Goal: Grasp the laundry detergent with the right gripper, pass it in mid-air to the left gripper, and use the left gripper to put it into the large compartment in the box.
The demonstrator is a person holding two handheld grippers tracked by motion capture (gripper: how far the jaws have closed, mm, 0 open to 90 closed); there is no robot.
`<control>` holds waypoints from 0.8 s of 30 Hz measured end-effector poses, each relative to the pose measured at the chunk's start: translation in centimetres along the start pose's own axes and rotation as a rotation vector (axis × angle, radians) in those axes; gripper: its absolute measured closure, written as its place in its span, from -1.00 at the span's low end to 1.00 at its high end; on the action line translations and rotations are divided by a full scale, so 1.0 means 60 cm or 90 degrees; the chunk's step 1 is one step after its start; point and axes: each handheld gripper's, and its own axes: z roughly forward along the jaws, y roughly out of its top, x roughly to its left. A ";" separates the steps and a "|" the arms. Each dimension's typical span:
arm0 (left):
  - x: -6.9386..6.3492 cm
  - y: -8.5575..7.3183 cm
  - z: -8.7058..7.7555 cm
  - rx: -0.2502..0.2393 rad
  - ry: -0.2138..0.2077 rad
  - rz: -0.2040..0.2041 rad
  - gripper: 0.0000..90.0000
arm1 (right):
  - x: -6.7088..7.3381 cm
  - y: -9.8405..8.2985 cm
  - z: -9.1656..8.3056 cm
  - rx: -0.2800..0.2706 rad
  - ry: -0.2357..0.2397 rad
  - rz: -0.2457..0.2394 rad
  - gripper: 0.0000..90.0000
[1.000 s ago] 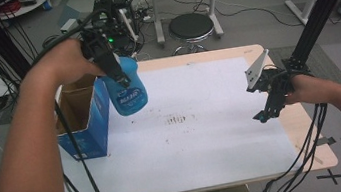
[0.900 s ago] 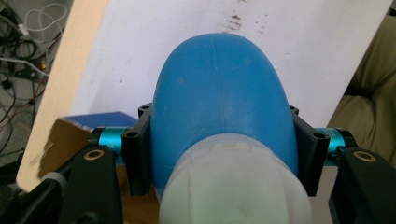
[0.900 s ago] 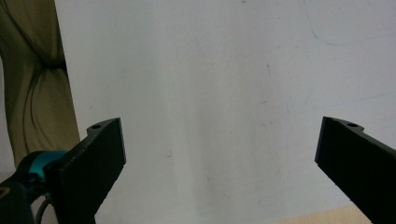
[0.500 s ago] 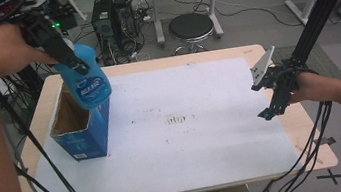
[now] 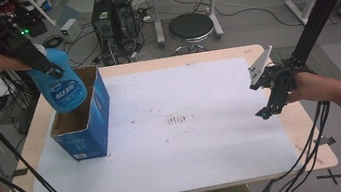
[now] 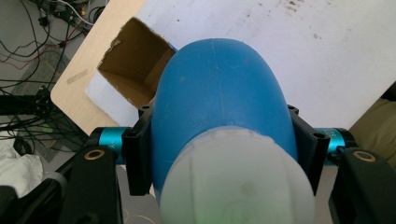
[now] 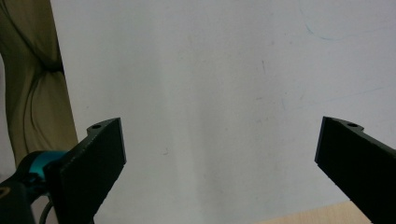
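Two grippers here, and all the action is on the left. The left gripper [image 5: 51,67] is pinching a blue bottle [image 5: 64,88] up by its shoulder, jaws pressed on both sides of the body just under the white cap [image 6: 238,179]. The bottle hangs off the jaws with its long axis tilted, bottom end pointing down and a bit to the right, right over the open top of the blue box [image 5: 84,123].

From the left gripper view the box mouth [image 6: 133,67] sits below and slightly off to the left of the bottle, so I'd guess the drop needs the bottle nudged that way and stood more upright before it goes in. The box looks narrow, so a tilted bottle could catch the rim.

Moving right across the white mat [image 5: 187,124], nothing's in the way. The right gripper [image 5: 272,97] hovers over the mat's right edge, well apart from the box, jaws spread wide with nothing between them. The left hand is clearly the nearer one for this job.
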 end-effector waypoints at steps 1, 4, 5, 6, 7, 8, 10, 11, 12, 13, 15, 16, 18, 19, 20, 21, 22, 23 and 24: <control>0.003 -0.003 0.004 -0.002 0.002 -0.002 -0.16 | 0.000 0.000 0.000 -0.001 0.000 -0.001 -0.98; 0.007 -0.007 0.013 0.000 0.003 -0.003 -0.16 | -0.001 0.000 0.001 -0.001 -0.002 -0.002 -0.98; 0.012 -0.010 0.028 0.010 -0.001 -0.001 -0.16 | -0.001 0.000 0.002 -0.001 -0.002 -0.001 -0.98; 0.013 -0.010 0.034 0.012 -0.001 -0.003 -0.16 | -0.002 0.000 0.005 0.001 -0.004 0.001 -0.98; 0.014 -0.011 0.040 0.013 -0.001 -0.001 -0.16 | -0.002 0.001 0.005 0.002 -0.005 0.003 -0.98; 0.016 -0.012 0.046 0.014 0.000 -0.001 -0.16 | -0.002 0.001 0.005 0.001 -0.006 0.004 -0.98; 0.019 -0.015 0.056 0.015 -0.001 -0.002 -0.16 | -0.002 0.001 0.005 0.000 -0.006 0.004 -0.98; 0.020 -0.016 0.063 0.018 -0.002 -0.002 -0.16 | -0.003 0.001 0.004 -0.002 -0.006 0.005 -0.98; 0.021 -0.018 0.068 0.019 -0.003 -0.003 -0.16 | -0.004 0.000 0.004 -0.004 -0.006 0.007 -0.98; 0.022 -0.021 0.078 0.022 -0.006 -0.004 -0.16 | -0.004 0.000 0.004 -0.005 -0.006 0.009 -0.98; 0.024 -0.025 0.096 0.027 -0.013 -0.005 -0.16 | -0.005 -0.002 0.006 -0.005 -0.005 0.011 -0.98; 0.024 -0.027 0.106 0.030 -0.014 -0.003 -0.16 | -0.005 -0.003 0.008 -0.005 -0.005 0.012 -0.98; 0.023 -0.031 0.122 0.029 -0.017 -0.002 -0.16 | -0.005 -0.004 0.011 0.000 -0.002 0.014 -0.98; 0.022 -0.034 0.131 0.027 -0.018 -0.001 -0.16 | -0.006 -0.004 0.012 0.002 -0.002 0.012 -0.98; 0.022 -0.038 0.142 0.027 -0.021 0.004 -0.16 | -0.005 -0.005 0.013 0.002 -0.001 0.013 -0.98; 0.021 -0.041 0.152 0.023 -0.022 0.004 -0.16 | -0.006 -0.005 0.013 0.003 0.000 0.015 -0.98; 0.021 -0.044 0.160 0.025 -0.022 0.005 -0.16 | -0.006 -0.006 0.012 0.002 -0.001 0.016 -0.98; 0.021 -0.046 0.167 0.025 -0.022 0.006 -0.16 | -0.006 -0.006 0.012 -0.002 -0.001 0.018 -0.98; 0.021 -0.049 0.176 0.028 -0.024 0.008 -0.16 | -0.007 -0.006 0.011 -0.001 0.000 0.018 -0.98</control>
